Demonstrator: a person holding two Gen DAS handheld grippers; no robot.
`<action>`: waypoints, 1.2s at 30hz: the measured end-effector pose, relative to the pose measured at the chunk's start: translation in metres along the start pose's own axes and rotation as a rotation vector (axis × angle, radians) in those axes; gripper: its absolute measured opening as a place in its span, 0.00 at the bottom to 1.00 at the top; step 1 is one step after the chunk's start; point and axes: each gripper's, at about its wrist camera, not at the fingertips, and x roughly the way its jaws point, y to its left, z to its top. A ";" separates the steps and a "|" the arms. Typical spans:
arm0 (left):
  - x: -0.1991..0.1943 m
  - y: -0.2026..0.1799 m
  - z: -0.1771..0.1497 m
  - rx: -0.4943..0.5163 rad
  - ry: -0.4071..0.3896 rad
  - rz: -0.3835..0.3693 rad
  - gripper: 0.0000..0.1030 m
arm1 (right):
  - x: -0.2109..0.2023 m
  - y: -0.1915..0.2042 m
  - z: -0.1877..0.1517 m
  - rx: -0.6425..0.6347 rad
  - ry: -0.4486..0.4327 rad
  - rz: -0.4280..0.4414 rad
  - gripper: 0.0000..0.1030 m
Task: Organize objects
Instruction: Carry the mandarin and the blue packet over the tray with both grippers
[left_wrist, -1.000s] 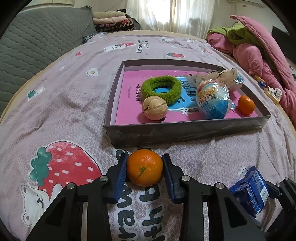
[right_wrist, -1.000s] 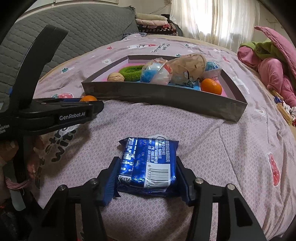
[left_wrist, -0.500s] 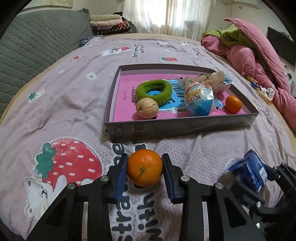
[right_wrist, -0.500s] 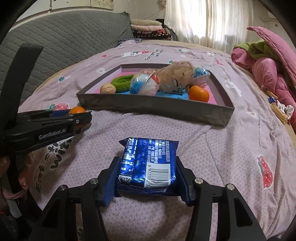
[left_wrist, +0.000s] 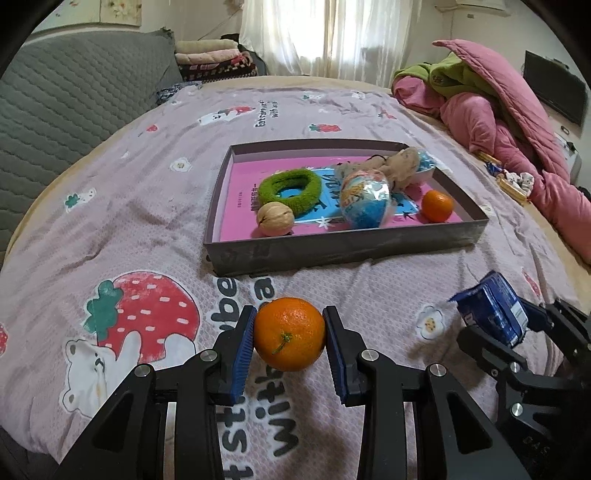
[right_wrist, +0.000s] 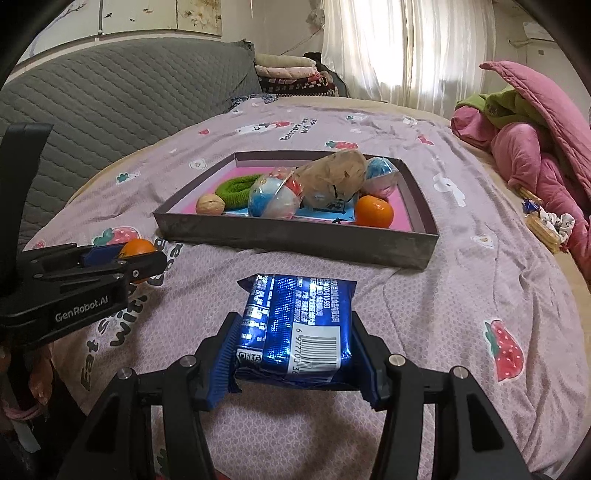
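— Left wrist view: our left gripper (left_wrist: 289, 345) pinches the orange (left_wrist: 289, 339), now clear of the bedspread (left_wrist: 147, 206), short of the tray (left_wrist: 343, 251).

— And the right gripper (right_wrist: 293, 363)?

— Its pads clamp the blue snack packet (right_wrist: 295, 328), also raised since a second ago. The tray looks farther below us.

— So both pickups are done; we judge carrying them into the tray comes next.
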 end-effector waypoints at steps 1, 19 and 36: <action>-0.002 -0.001 -0.001 0.002 0.000 -0.002 0.36 | -0.002 0.000 0.000 0.001 -0.005 -0.001 0.54; -0.060 -0.012 0.018 0.012 -0.112 -0.031 0.36 | -0.050 -0.015 0.028 -0.008 -0.150 -0.040 0.54; -0.090 -0.010 0.087 0.042 -0.208 -0.036 0.36 | -0.088 -0.025 0.097 -0.046 -0.295 -0.066 0.54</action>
